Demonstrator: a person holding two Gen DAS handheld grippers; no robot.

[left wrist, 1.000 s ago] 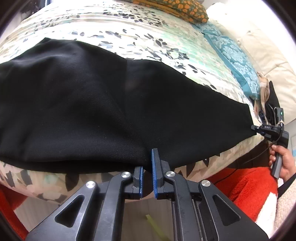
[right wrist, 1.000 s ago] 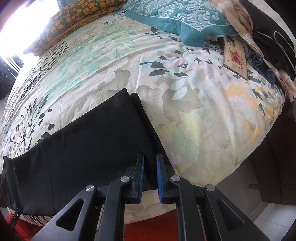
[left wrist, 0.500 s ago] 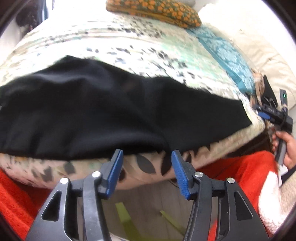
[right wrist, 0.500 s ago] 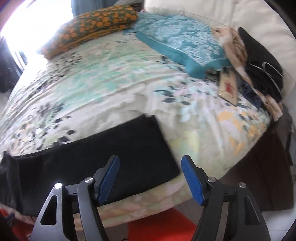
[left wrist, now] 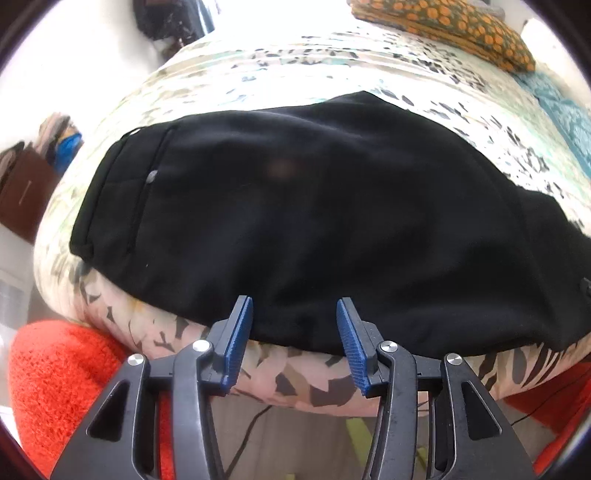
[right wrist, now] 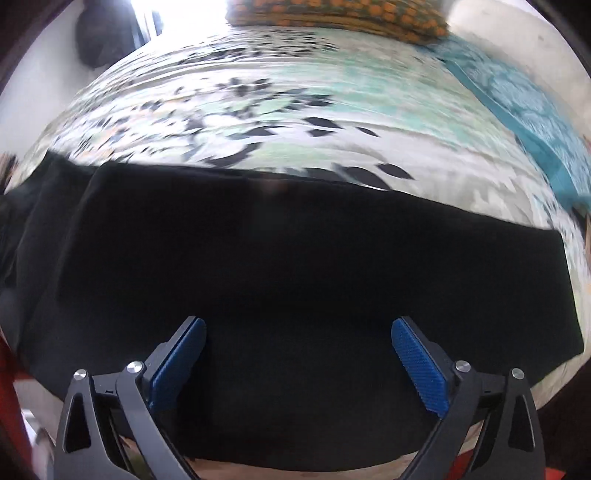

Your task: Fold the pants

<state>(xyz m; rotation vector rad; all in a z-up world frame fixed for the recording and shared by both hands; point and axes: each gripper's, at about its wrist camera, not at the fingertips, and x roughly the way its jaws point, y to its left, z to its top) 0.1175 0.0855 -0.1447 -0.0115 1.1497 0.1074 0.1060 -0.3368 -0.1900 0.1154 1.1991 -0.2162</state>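
Note:
Black pants [left wrist: 295, 203] lie flat across the near side of a floral bed, with the waistband [left wrist: 110, 192] and a small button [left wrist: 152, 177] at their left end. My left gripper [left wrist: 293, 301] hovers at the pants' near edge with its jaws apart and closing. The pads do not press on the cloth. In the right wrist view the pants [right wrist: 295, 258] fill the lower half, and their folded leg end is at the right. My right gripper [right wrist: 298, 321] hangs over them, jaws opening wide, with nothing held.
The floral sheet [left wrist: 295, 66] stretches behind the pants. An orange patterned pillow [left wrist: 443, 26] and a teal pillow [left wrist: 565, 110] lie at the far right. A red rug [left wrist: 55, 387] covers the floor beside the bed, and brown furniture [left wrist: 22, 192] stands at the left.
Both grippers let go of the pants' near edge and opened. Both then moved left along the bed, so the left view now takes in the waistband. The pants stayed flat.

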